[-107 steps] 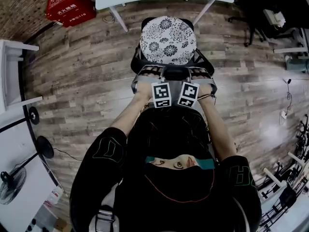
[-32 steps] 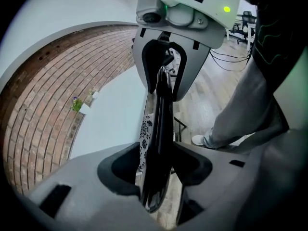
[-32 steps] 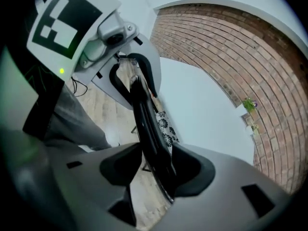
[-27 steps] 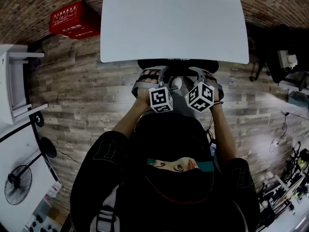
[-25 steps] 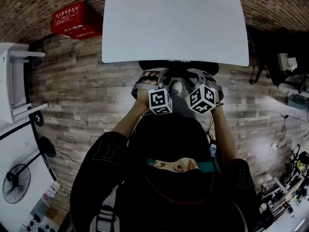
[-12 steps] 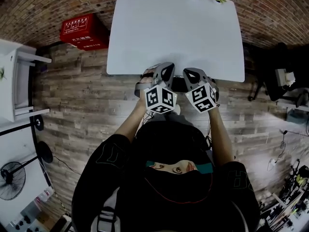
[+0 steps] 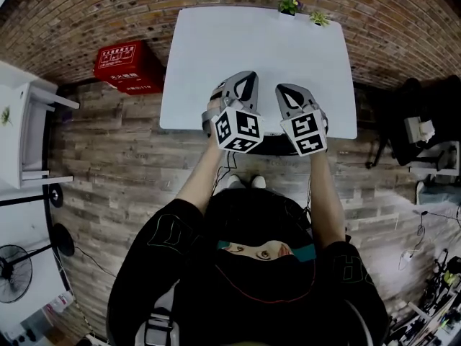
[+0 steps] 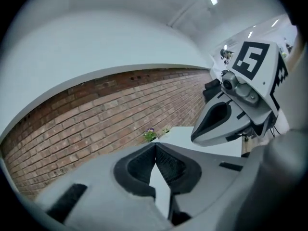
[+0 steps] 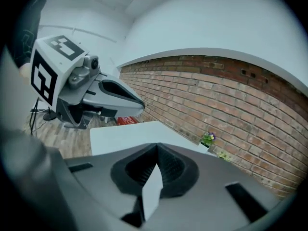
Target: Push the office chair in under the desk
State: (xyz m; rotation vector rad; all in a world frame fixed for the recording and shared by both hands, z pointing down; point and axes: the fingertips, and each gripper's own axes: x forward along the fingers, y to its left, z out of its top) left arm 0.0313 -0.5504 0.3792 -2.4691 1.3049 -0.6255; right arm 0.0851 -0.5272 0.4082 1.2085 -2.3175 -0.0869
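Note:
The white desk (image 7: 216,56) stands against the brick wall. Of the black office chair (image 7: 271,145) only a dark strip shows under the desk's near edge, between the two marker cubes. Both grippers hover side by side above that edge, touching nothing. My left gripper (image 7: 247,76) is shut and empty, its black pads meeting (image 8: 155,144) with the desk top (image 8: 192,136) beyond. My right gripper (image 7: 283,89) is shut and empty as well (image 9: 156,146). Each gripper shows in the other's view: the right gripper (image 8: 226,119), the left gripper (image 9: 106,97).
A red box (image 7: 126,65) sits on the wood floor left of the desk. Small potted plants (image 7: 289,4) stand at the desk's far edge. A white shelf unit (image 7: 21,135) and a fan (image 7: 14,272) are at the left; dark furniture (image 7: 425,132) is at the right.
Both grippers have lifted off the chair's back, risen over the desk edge and shut. The chair now lies almost wholly under the desk.

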